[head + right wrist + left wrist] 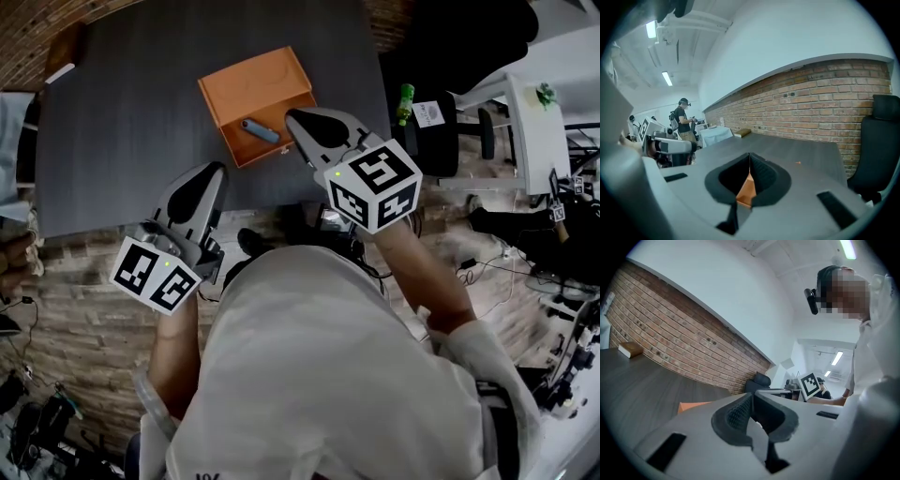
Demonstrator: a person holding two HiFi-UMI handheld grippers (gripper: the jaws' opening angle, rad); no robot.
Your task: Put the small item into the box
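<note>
An orange box (255, 91) stands open near the front right of the dark table (122, 141), its lid folded back. A small blue item (261, 130) lies inside it. My right gripper (293, 117) is shut and empty, its tips just right of the box's front corner. The right gripper view shows its jaws (749, 157) meeting, with a piece of the orange box (746, 190) behind the gap beneath them. My left gripper (218, 169) is shut on nothing, over the table's front edge, left of and nearer than the box. Its closed jaws (751, 397) fill the left gripper view, with the box (693, 405) to their left.
A brown book (64, 67) lies at the table's far left corner. A brick wall (825, 103) runs behind the table. A black chair (881, 140) stands at the table's right end. A green object (406, 98) and desks with cables crowd the right. A person (684, 117) stands far back.
</note>
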